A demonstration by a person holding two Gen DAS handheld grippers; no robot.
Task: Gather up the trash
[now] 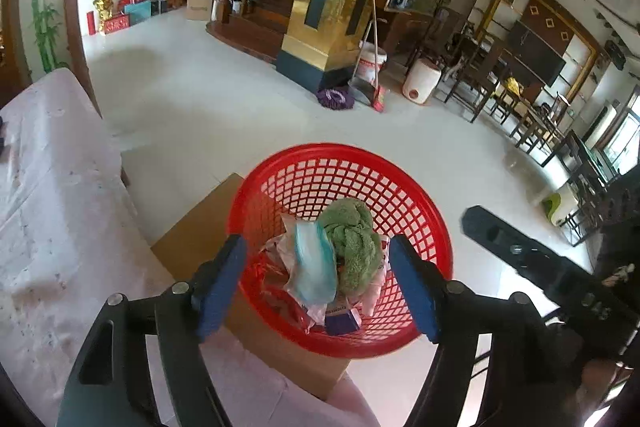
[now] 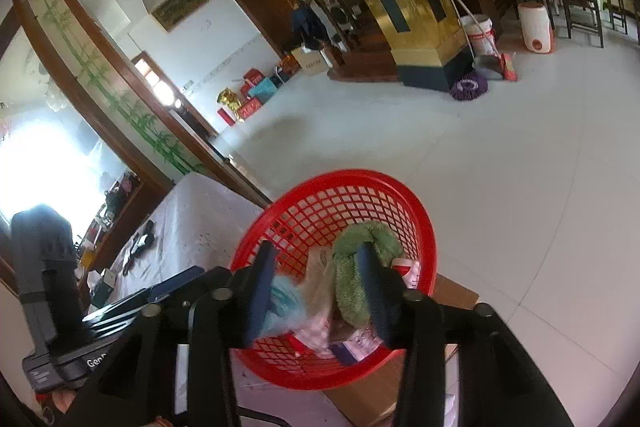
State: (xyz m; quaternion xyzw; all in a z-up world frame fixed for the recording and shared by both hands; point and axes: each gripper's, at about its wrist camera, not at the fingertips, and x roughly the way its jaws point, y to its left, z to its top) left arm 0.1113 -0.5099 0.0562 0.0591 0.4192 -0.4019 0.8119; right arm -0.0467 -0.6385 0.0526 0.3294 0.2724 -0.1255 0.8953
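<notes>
A red mesh basket (image 1: 340, 151) (image 2: 348, 175) stands on a cardboard box (image 1: 200, 227) at the table's edge. Inside it lie a crumpled green cloth (image 1: 352, 239) (image 2: 384, 235), a blue-white wrapper (image 1: 314, 267) (image 2: 286, 301), clear plastic scraps and a small purple box (image 1: 342, 321). My left gripper (image 1: 318, 241) hovers over the basket, open wide, with nothing between its blue pads. My right gripper (image 2: 316, 251) hangs over the same basket, jaws apart. The green cloth lies just beside its right finger, and I see no pad pressing on it.
A table under a pale pink cloth (image 1: 52, 207) (image 2: 192, 219) runs off to the left. Across the white tiled floor stand a gold pillar (image 1: 320, 7), a broom with dustpan (image 1: 372, 87), a white bucket (image 1: 420, 83) and a purple mop head (image 1: 336, 99). Dark wooden chairs (image 1: 480, 83) line the right side.
</notes>
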